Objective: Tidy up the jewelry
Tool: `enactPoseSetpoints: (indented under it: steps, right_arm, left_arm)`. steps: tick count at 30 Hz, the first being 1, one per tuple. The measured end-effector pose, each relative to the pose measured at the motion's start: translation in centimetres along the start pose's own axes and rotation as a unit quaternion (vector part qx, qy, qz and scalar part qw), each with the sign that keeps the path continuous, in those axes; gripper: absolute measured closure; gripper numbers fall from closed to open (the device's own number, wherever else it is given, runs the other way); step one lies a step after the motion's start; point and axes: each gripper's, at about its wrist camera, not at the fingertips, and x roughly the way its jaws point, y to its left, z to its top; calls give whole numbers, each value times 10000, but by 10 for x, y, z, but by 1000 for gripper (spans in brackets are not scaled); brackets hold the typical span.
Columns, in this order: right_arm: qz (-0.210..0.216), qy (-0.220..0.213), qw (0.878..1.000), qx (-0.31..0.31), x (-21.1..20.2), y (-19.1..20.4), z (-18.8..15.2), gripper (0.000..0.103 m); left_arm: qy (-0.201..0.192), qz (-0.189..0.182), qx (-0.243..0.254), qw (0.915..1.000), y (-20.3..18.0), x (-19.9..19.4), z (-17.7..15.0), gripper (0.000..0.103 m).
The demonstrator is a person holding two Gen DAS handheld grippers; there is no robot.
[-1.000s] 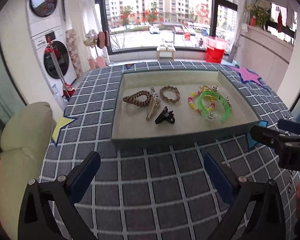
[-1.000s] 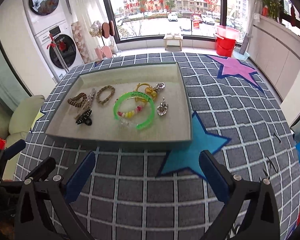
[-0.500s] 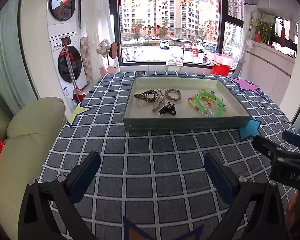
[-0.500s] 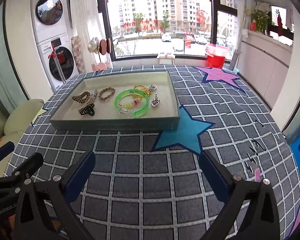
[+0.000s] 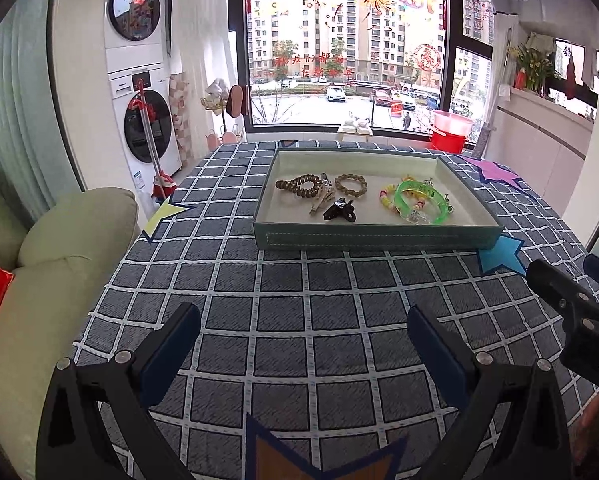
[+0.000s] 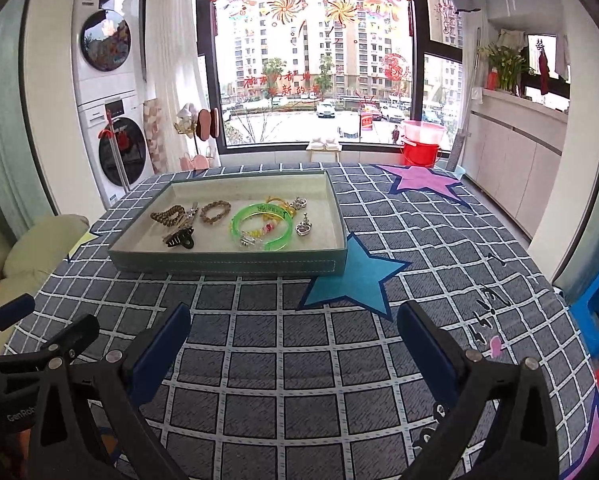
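Beaded bracelet [image 5: 391, 200] partly hidden under green bangle [image 5: 421, 208]; small charms indistinct.

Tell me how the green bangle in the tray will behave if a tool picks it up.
The green bangle looks like translucent hard plastic, so probably stiff and light. Its glossy surface may slip between the pads. A beaded bracelet lies across its opening and touches it, so lifting the bangle could drag the beads along inside the tray.

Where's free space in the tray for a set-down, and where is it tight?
Inside the tray: bare floor along the far wall and in the near-left corner beside the black claw clip. Crowded across the middle, from the brown coil tie and braided bracelet to the green bangle and heart charm.
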Motion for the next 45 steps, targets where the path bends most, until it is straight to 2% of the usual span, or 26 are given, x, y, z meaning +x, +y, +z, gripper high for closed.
enactPoseSetpoints:
  steps: [45]
  right_arm:
    - [36, 37, 10000, -14, 2, 4, -4, 0]
  left_arm:
    - [127, 4, -58, 9999, 0, 4, -5, 0]
